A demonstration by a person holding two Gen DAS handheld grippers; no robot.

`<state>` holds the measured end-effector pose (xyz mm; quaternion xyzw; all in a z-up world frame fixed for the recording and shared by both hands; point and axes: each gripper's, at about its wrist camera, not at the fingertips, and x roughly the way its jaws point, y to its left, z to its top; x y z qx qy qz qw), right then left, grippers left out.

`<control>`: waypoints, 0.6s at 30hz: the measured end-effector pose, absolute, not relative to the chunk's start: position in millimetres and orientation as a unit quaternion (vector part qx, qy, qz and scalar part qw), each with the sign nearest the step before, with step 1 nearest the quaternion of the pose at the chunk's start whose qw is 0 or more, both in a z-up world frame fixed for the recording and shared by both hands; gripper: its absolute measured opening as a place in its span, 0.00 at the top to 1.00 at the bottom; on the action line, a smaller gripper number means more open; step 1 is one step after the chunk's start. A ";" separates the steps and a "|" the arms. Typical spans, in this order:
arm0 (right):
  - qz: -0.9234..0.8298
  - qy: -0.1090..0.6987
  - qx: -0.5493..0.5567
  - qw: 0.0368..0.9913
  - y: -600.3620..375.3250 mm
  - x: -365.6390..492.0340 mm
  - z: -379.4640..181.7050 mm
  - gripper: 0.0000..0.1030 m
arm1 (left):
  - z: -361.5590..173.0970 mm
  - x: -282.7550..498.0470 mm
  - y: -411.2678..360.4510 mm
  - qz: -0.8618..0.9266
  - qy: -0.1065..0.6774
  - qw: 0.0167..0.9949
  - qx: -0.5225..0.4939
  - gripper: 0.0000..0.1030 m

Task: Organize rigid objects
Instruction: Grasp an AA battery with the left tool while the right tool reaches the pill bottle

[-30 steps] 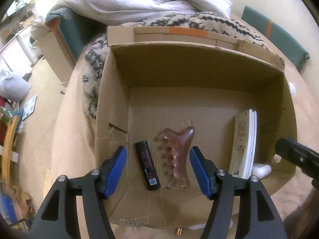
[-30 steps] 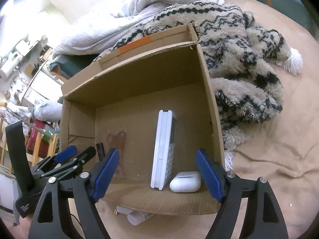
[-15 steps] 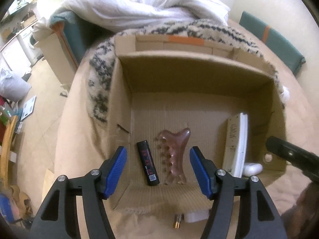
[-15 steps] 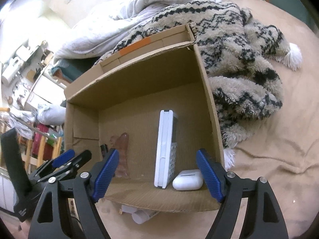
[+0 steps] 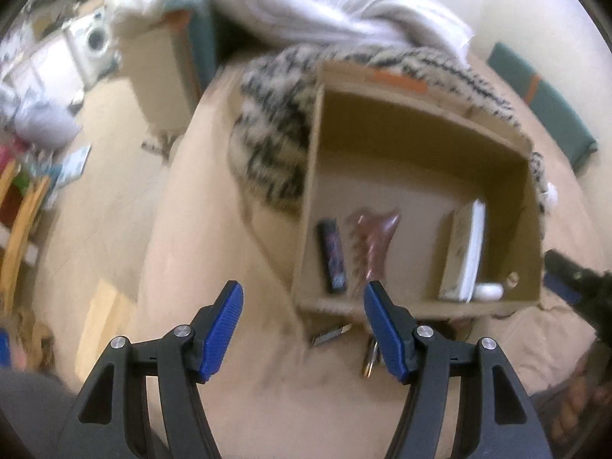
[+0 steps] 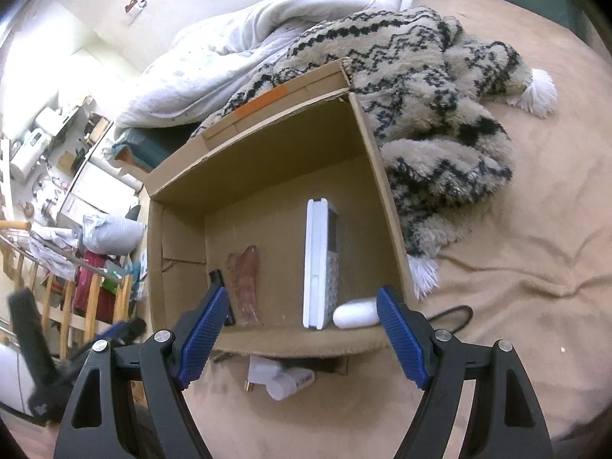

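An open cardboard box (image 6: 386, 191) (image 5: 428, 134) lies on a tan bed. Inside it are a white remote (image 6: 319, 264) (image 5: 464, 252), a white earbud case (image 6: 355, 314) (image 5: 488, 291), a pink comb-shaped scraper (image 6: 244, 283) (image 5: 373, 241) and a black tube (image 5: 332, 255) (image 6: 218, 279). My left gripper (image 5: 302, 329) is open and empty, left of and in front of the box. My right gripper (image 6: 302, 336) is open and empty above the box's near wall. Small items lie in front of the box: a white plug and tube (image 6: 283, 378), keys (image 5: 370, 359).
A patterned fleece blanket (image 6: 440, 88) lies behind and right of the box, with a white duvet (image 6: 248, 42) beyond. A black cable (image 6: 455, 311) lies on the bed at the right. The bed edge and floor clutter are at the left (image 5: 57, 153).
My left gripper has pulled back and swung left, so the box sits to the right in its blurred view. My right gripper has risen and pulled back a little.
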<state>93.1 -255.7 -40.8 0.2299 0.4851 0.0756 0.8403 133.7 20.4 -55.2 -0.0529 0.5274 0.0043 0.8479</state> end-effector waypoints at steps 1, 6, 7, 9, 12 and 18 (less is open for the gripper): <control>0.075 0.486 0.236 0.838 -257.2 90.3 -41.6 0.18 | -63.5 131.0 23.4 0.009 0.542 0.838 -0.067 0.39; 0.074 0.500 0.273 0.819 -263.4 79.3 -51.5 0.18 | -106.2 121.8 28.0 0.018 0.610 0.779 -0.147 0.39; 0.075 0.502 0.285 0.813 -265.1 77.4 -54.1 0.18 | -117.5 120.2 27.4 0.022 0.623 0.764 -0.169 0.40; 0.077 0.507 0.301 0.804 -267.8 74.9 -58.4 0.18 | -130.1 119.6 26.4 0.035 0.628 0.754 -0.189 0.42; 0.080 0.511 0.314 0.796 -269.8 75.1 -61.6 0.18 | -143.2 122.6 25.7 0.065 0.623 0.749 -0.216 0.43; 0.088 0.513 0.333 0.786 -271.2 76.2 -64.8 0.18 | -161.2 133.4 15.5 0.104 0.621 0.745 -0.222 0.43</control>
